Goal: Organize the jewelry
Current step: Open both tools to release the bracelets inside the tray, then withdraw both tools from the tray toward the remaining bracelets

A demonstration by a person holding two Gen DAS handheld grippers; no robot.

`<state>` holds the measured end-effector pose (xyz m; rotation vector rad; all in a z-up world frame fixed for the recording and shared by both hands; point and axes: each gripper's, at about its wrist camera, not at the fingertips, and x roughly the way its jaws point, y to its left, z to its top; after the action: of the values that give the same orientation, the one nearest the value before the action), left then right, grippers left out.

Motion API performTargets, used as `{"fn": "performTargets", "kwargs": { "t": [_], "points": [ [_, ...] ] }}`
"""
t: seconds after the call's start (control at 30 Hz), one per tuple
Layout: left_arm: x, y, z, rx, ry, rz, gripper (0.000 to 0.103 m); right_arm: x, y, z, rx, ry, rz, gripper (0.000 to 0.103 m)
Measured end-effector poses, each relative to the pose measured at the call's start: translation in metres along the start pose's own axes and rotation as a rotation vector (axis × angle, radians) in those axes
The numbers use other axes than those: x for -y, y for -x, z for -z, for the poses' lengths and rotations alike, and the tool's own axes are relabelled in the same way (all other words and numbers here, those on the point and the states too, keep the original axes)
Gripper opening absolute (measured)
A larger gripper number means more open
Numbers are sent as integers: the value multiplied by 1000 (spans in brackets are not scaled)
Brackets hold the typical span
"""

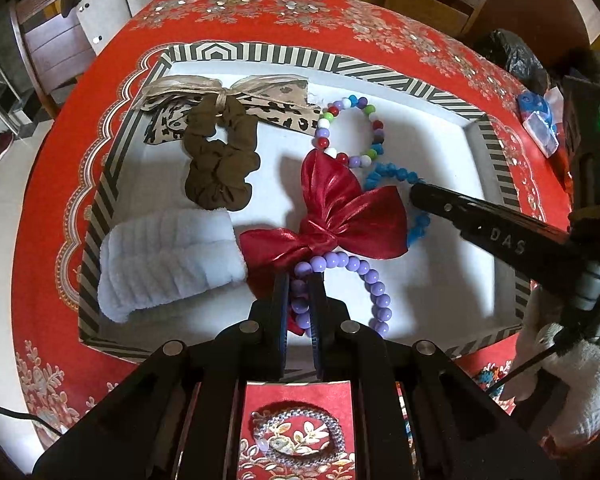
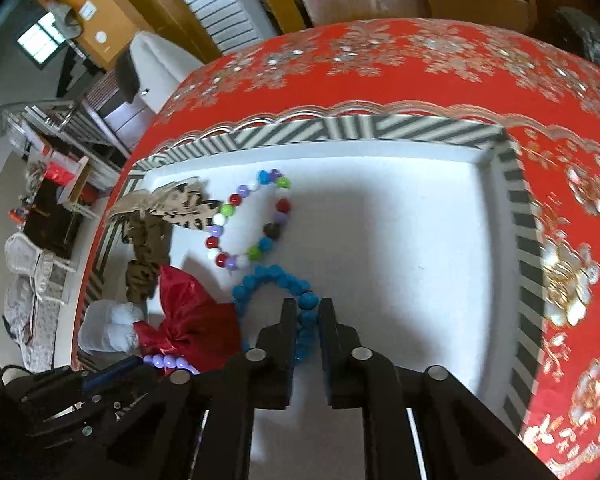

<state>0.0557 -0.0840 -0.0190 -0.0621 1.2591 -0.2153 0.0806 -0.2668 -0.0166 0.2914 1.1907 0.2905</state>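
Observation:
A striped tray (image 1: 260, 54) (image 2: 340, 128) with a white floor holds the jewelry. My left gripper (image 1: 300, 282) is shut on the purple bead bracelet (image 1: 364, 276), which lies against a shiny red bow (image 1: 340, 216). My right gripper (image 2: 307, 306) stands slightly open, with a bead of the blue bracelet (image 2: 276, 280) between its tips. That blue bracelet (image 1: 396, 174) rests on the tray floor. In the left wrist view the right gripper (image 1: 416, 194) reaches in from the right. A multicolour bead bracelet (image 1: 352, 132) (image 2: 252, 220) lies further back.
Also in the tray are a brown scrunchie (image 1: 220, 156), a leopard-print bow (image 1: 276, 108) and a pale blue fluffy band (image 1: 168, 260). Another beaded bracelet (image 1: 300, 436) lies on the red tablecloth near me. A gloved hand (image 1: 572, 368) holds the right gripper. Chairs stand beyond the table.

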Motion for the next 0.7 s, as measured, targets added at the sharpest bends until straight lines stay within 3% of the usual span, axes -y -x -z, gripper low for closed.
{"fn": "performTargets", "kwargs": {
  "t": [0.1,0.17,0.27,0.7],
  "points": [
    [1,2,1,4,-1,-10,13,1,13,5,24,1,2,24],
    [2,5,3,11,-6,-18,29,2,23,11,41,-8,-2,25],
    [3,13,7,31,-4,-22,42,0,37,21,57,-8,-5,25],
    [12,48,29,134,-47,-121,44,-25,95,68,164,32,10,35]
  ]
}}
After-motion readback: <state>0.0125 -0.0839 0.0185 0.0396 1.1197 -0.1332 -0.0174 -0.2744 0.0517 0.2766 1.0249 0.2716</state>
